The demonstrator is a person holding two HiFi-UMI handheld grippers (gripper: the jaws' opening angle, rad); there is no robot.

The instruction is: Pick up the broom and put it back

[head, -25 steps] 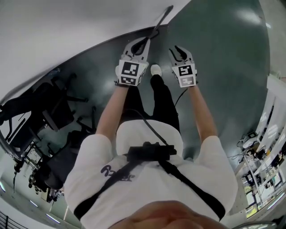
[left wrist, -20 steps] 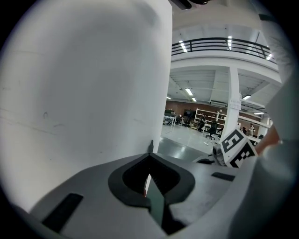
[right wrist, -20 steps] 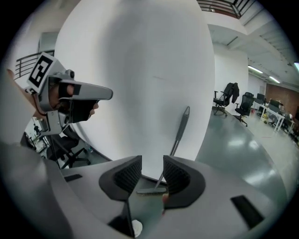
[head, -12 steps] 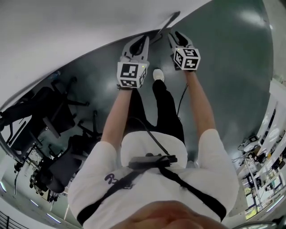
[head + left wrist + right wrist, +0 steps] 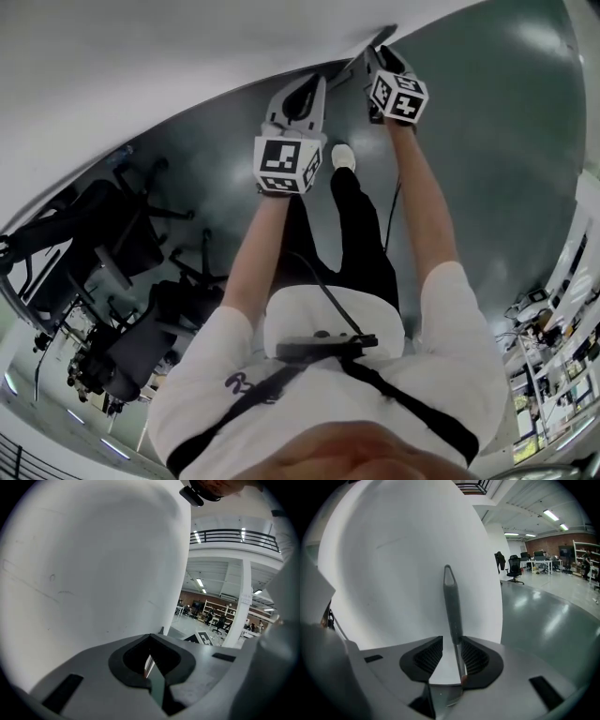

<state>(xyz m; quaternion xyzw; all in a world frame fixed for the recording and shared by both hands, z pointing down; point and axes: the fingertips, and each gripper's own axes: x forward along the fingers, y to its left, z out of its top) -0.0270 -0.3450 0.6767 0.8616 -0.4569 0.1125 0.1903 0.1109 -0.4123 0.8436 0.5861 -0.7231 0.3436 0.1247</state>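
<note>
Clamping the broom are left tongs; right tongs, just spread apart, straddle it.

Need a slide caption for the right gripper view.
Right gripper, jaws having just opened, straddles the upright grey broom handle in front of a curved white wall.

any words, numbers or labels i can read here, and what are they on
No text here can be quoted.
Dark print on the white shirt: partly under a strap, too blurred to read.
Left gripper and right gripper, marker cubes: black and white square patterns, no letters.
Faint marks on the white pillar: too small to read.
</note>
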